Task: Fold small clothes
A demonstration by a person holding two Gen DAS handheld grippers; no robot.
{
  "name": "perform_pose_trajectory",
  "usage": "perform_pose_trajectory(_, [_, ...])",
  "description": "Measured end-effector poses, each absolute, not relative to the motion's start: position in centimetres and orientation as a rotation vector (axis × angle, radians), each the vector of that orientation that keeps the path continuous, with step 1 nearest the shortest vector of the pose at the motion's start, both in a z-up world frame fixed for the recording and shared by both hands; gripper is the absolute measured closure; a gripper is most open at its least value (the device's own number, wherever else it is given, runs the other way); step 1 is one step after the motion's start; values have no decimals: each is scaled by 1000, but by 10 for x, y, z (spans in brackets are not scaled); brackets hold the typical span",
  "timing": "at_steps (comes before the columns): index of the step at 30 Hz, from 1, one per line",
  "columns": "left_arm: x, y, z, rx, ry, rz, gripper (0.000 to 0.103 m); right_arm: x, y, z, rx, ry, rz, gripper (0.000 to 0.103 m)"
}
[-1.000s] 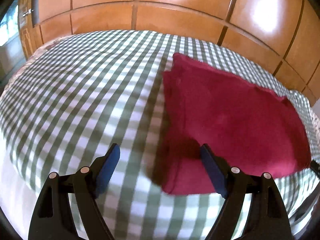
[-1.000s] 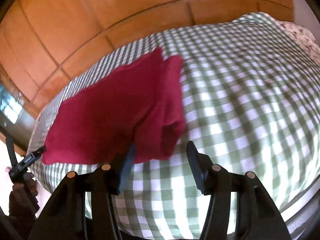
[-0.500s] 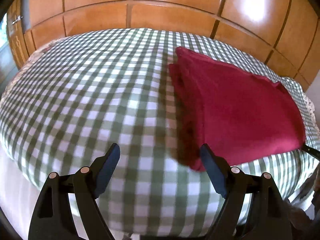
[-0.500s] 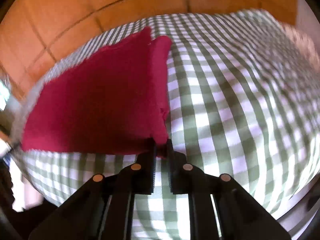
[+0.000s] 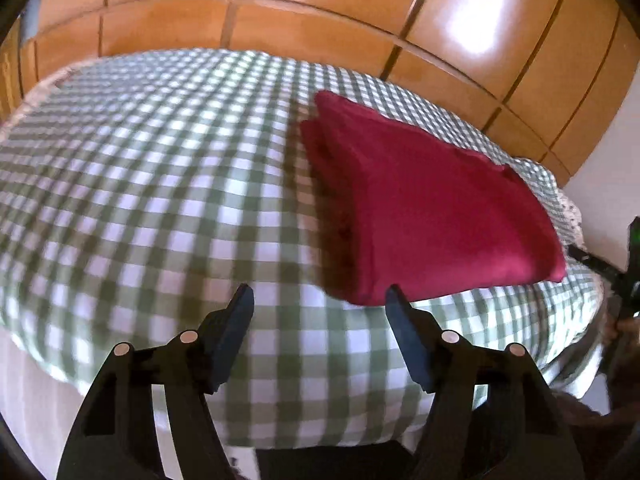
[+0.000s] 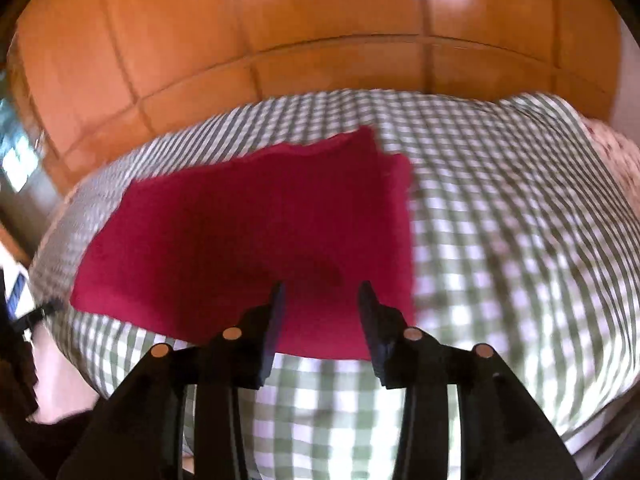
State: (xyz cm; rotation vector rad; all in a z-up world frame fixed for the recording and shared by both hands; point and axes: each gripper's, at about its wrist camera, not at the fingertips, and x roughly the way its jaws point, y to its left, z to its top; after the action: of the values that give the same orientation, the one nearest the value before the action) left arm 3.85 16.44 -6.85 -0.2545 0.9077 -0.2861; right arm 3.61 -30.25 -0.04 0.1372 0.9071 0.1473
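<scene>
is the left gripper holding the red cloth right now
No, the left gripper has nothing between its closing jaws, only checked bedcover below, and the folded red cloth lies flat beyond its right fingertip.

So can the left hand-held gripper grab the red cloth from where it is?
Probably yes. The left hand-held gripper is closing with nothing between its jaws, and the folded red cloth lies just ahead to its right on the checked bedcover. Nothing stands between them; it would need a small shift right.

Home bedroom, bed [image 5: 160, 184] under a green-and-white checked cover, glossy wooden wardrobe doors [image 5: 320, 12] behind it, floral bedding [image 6: 616, 152] at one edge
</scene>
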Motion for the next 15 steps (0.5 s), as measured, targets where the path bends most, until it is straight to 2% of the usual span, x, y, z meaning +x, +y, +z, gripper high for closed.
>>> perform_pose_trajectory(2, [45,156,-71,-247,917,-299,38,42,-297,-13,142,930,147,66])
perform_pose_trajectory(3, [48,152,-73,-233,926,-298,61,40,-295,-17,146,943,142,65])
perform_pose_trajectory(4, [56,147,-80,-216,960,-303,70,44,-297,-26,147,965,129,65])
perform_pose_trajectory(6, [63,145,-87,-232,972,-291,71,47,-303,-46,178,1006,119,65])
perform_pose_trajectory(8, [60,143,-88,-237,964,-273,71,44,-314,-57,246,966,148,65])
perform_pose_trajectory(15, [39,127,-66,-120,917,-147,71,38,-312,-55,239,940,132,63])
